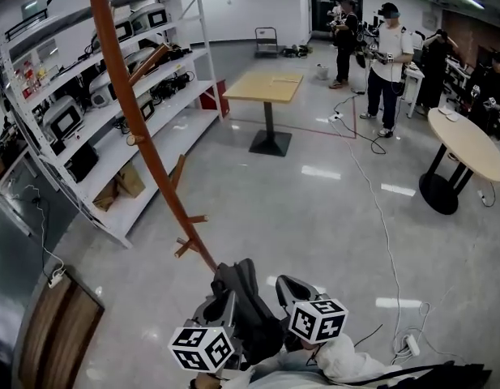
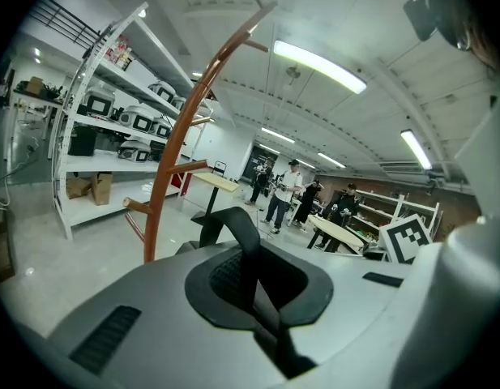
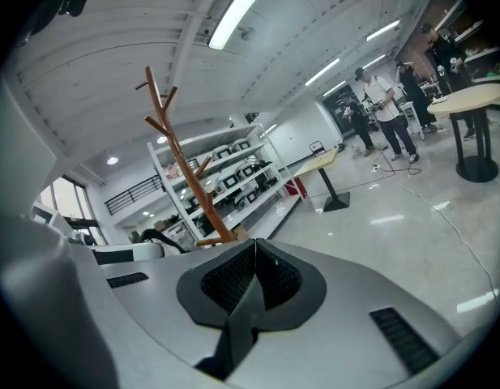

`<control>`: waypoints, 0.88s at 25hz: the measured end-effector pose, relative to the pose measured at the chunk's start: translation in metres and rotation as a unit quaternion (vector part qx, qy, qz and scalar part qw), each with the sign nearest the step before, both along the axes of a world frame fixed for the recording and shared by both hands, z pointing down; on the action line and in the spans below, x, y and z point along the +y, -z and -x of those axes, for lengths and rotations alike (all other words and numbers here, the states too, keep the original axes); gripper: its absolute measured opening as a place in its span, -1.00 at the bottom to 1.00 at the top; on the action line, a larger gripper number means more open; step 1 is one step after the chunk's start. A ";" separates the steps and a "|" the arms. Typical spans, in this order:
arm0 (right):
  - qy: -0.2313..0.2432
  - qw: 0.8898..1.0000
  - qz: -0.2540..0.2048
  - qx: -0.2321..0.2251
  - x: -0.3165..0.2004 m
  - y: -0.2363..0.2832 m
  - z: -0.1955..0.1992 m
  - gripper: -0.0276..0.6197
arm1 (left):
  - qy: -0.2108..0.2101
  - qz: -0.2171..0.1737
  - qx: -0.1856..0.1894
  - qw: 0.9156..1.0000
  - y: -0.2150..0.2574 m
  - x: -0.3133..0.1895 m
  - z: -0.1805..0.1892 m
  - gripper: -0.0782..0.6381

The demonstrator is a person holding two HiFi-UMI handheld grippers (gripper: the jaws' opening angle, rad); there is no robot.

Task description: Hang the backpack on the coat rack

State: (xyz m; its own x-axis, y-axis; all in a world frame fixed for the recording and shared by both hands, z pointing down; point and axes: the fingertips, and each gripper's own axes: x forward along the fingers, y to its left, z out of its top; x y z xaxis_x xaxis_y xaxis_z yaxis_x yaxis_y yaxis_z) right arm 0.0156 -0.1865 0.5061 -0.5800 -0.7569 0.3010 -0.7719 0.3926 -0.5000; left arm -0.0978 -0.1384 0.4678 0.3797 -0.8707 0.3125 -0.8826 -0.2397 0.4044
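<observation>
A tall brown wooden coat rack (image 1: pixel 149 148) with short pegs rises just ahead of me, its lowest pegs right above the backpack. The dark backpack (image 1: pixel 251 308) hangs low between my two grippers. In the left gripper view the left gripper (image 2: pixel 254 280) is shut on a black backpack strap (image 2: pixel 237 225) that loops up in front of the coat rack (image 2: pixel 170 164). The right gripper (image 3: pixel 253 280) is shut on another black strap (image 3: pixel 243 314), with the coat rack (image 3: pixel 181 173) off to its left. Both the left gripper (image 1: pixel 224 305) and the right gripper (image 1: pixel 292 292) show at the bottom of the head view.
White shelving (image 1: pixel 96 96) with devices and boxes runs along the left. A square wooden table (image 1: pixel 266 87) stands ahead and a round table (image 1: pixel 468 144) at the right. Several people (image 1: pixel 387 55) stand at the back. Cables (image 1: pixel 379 217) and a power strip (image 1: pixel 412 344) lie on the floor.
</observation>
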 end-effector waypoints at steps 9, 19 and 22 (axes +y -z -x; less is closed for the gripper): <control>0.041 0.999 -0.003 -0.001 -0.066 0.011 0.007 -0.88 | 0.011 0.015 0.000 1.000 -0.002 -0.050 -0.012 -0.78; 0.079 0.997 -0.006 0.001 -0.109 0.013 0.026 -0.88 | 0.013 -0.003 -0.008 1.000 0.009 -0.096 -0.014 -0.78; 0.070 0.997 -0.017 0.006 -0.120 0.018 0.025 -0.87 | -0.005 -0.013 -0.013 1.000 0.015 -0.109 -0.017 -0.78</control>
State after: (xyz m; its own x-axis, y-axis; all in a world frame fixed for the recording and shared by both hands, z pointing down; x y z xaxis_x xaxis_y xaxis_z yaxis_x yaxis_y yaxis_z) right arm -0.0094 -0.3065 0.4886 -0.6776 -0.6783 0.2843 -0.7138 0.5134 -0.4763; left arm -0.0809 -0.2469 0.4526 0.3796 -0.8753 0.2994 -0.8906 -0.2582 0.3744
